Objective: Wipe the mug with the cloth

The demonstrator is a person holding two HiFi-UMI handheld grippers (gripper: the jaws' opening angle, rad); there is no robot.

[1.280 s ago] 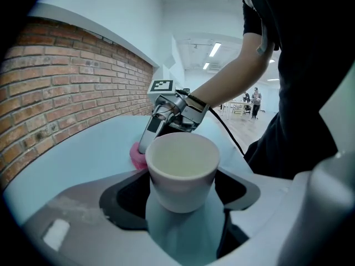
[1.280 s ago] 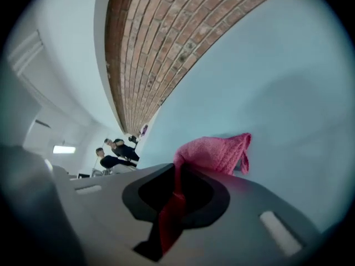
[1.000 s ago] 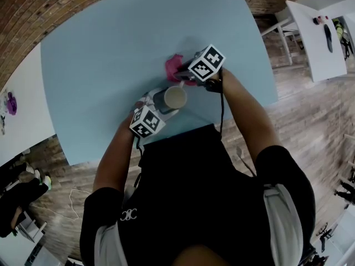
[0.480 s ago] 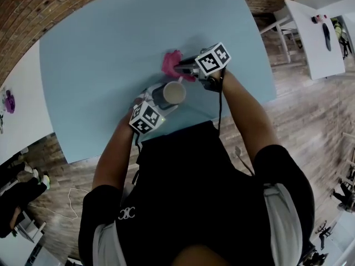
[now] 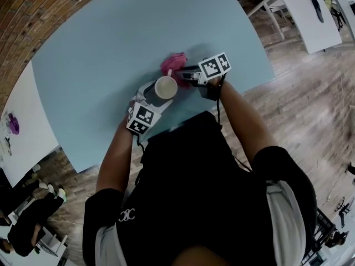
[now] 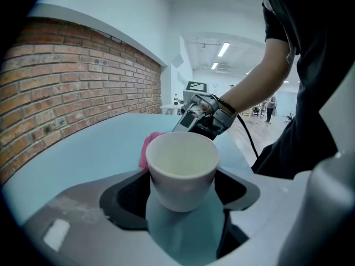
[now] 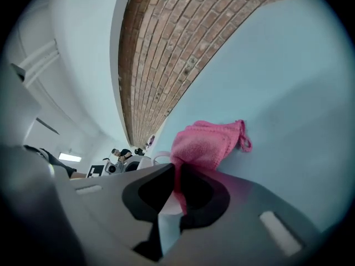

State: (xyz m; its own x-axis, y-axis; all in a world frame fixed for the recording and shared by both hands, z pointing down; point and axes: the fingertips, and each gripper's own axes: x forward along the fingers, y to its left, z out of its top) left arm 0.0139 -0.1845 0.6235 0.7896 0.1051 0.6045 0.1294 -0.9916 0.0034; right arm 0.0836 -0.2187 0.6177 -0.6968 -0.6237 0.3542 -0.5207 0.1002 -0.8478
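Observation:
A white mug (image 5: 166, 87) stands upright between the jaws of my left gripper (image 5: 153, 95), which is shut on its sides; in the left gripper view the mug (image 6: 182, 168) fills the gap between the jaws. A pink cloth (image 5: 173, 62) lies bunched on the light blue table (image 5: 100, 49) just beyond the mug. My right gripper (image 5: 183, 73) comes in from the right and is shut on the near edge of the cloth (image 7: 206, 142). The mug's handle (image 7: 157, 158) shows beside the cloth. Whether the mug's base rests on the table is hidden.
The table's near edge (image 5: 183, 121) runs close under both grippers, against the person's body. White tables stand at the upper right (image 5: 305, 10) and at the left (image 5: 22, 126). Wooden floor (image 5: 310, 104) lies to the right, with people at the lower left.
The left gripper has carried the mug up and away toward the cloth, so mug and cloth now almost touch. The right gripper stays shut on the cloth.

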